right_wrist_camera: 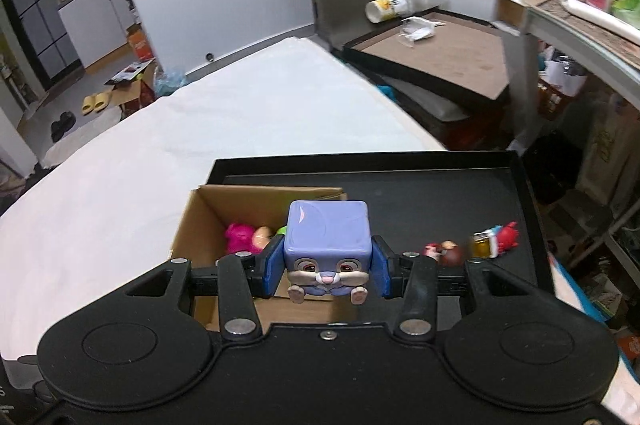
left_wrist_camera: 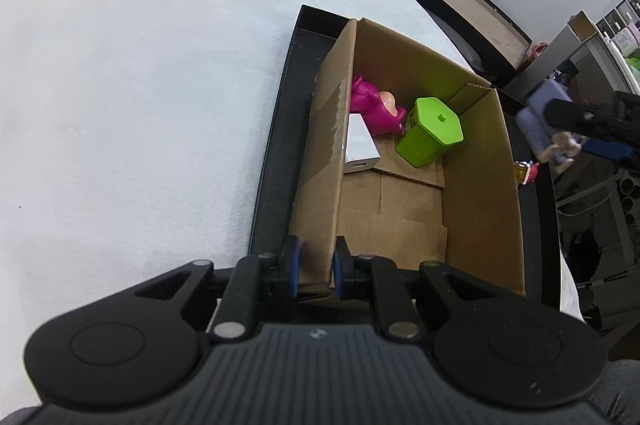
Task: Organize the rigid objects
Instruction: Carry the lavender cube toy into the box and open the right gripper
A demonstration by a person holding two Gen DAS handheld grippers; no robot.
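Note:
My left gripper point(left_wrist_camera: 316, 265) is shut on the near left wall of an open cardboard box point(left_wrist_camera: 476, 185) that stands in a black tray point(left_wrist_camera: 276, 165). Inside the box lie a pink plush toy point(left_wrist_camera: 372, 105), a green hexagonal lidded tin point(left_wrist_camera: 432, 133) and a white rectangular block point(left_wrist_camera: 360, 145). My right gripper point(right_wrist_camera: 327, 265) is shut on a purple cube-shaped bunny toy point(right_wrist_camera: 326, 241), held above the tray near the box point(right_wrist_camera: 204, 221). That gripper and toy show blurred at the right edge of the left wrist view point(left_wrist_camera: 560, 133).
Small figurines point(right_wrist_camera: 496, 239) lie on the black tray point(right_wrist_camera: 440, 193) to the right of the box; one figurine point(left_wrist_camera: 527, 172) shows beyond the box's right wall. White cloth point(left_wrist_camera: 140, 85) covers the table. A second dark tray point(right_wrist_camera: 432, 49) with a tipped cup sits behind.

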